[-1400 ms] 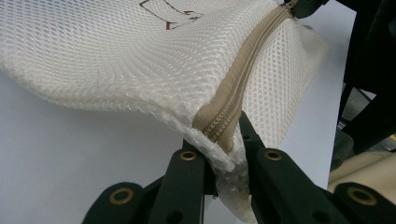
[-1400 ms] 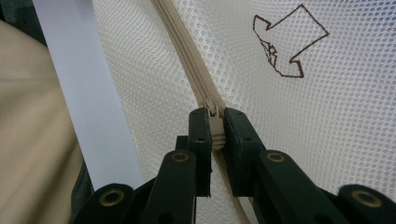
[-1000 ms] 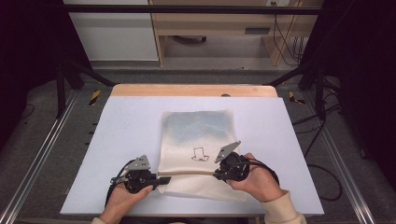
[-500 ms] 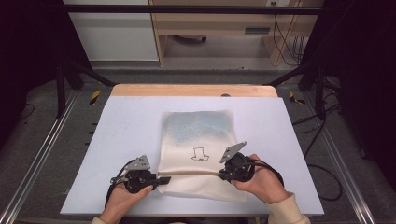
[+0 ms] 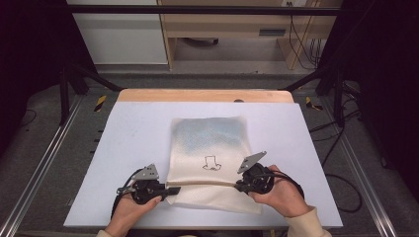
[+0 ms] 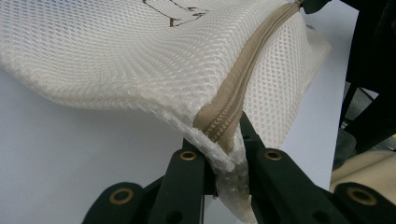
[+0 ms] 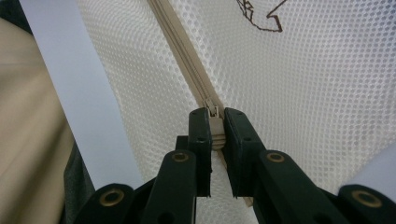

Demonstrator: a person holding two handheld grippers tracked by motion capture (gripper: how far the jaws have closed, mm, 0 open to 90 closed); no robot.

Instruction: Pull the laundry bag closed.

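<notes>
Pale blue-white matte board covers the table [image 5: 133, 148], with a bare wooden strip [image 5: 205, 95] along its far edge; grey floor and metal rails flank it, and light cabinets stand behind. Left to right near the front edge: the left gripper [image 5: 170, 190], black with brass rivets, has its jaws clamped on the corner of the mesh bag [image 5: 210, 140] at the zipper's end. The bag lies flat mid-table, cream honeycomb netting with a beige zipper [image 5: 205, 182] and a small dark outline print [image 5: 211, 163]. The right gripper [image 5: 239, 186] pinches the zipper pull [image 7: 215, 125].
</notes>
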